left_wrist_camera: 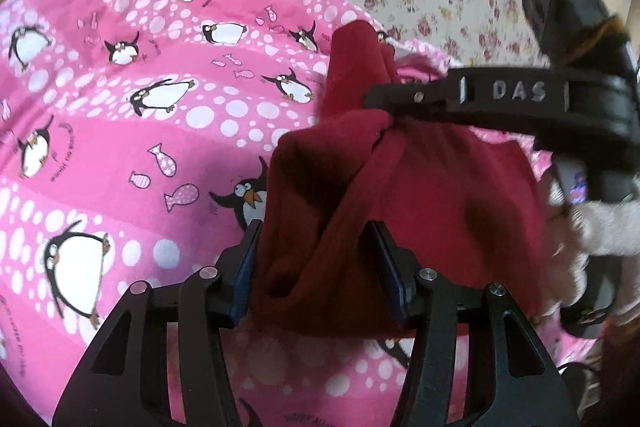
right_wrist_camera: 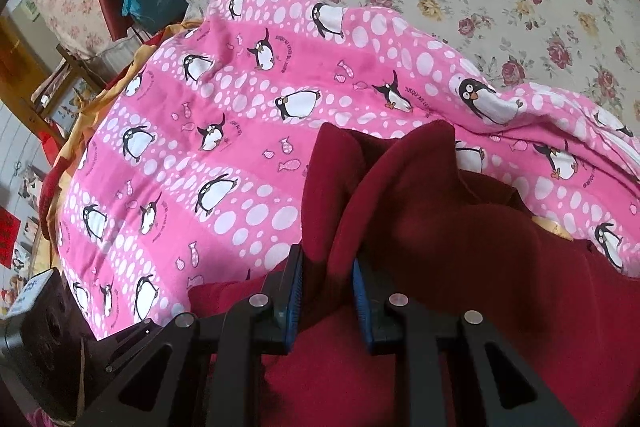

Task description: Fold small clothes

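Gripping dark red garment: left gripper clenched on it; right gripper likewise | over penguin blanket

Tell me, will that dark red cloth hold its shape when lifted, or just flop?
Probably flop: the red cloth bunches and twists where the left gripper pinches it. It looks light, sagging in soft folds at the right gripper. Likely not slippery; the weave seems fuzzy.

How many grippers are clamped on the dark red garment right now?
2. The left gripper grips a bunched fold of the dark red garment; the right gripper pinches another raised fold, above the pink penguin blanket.
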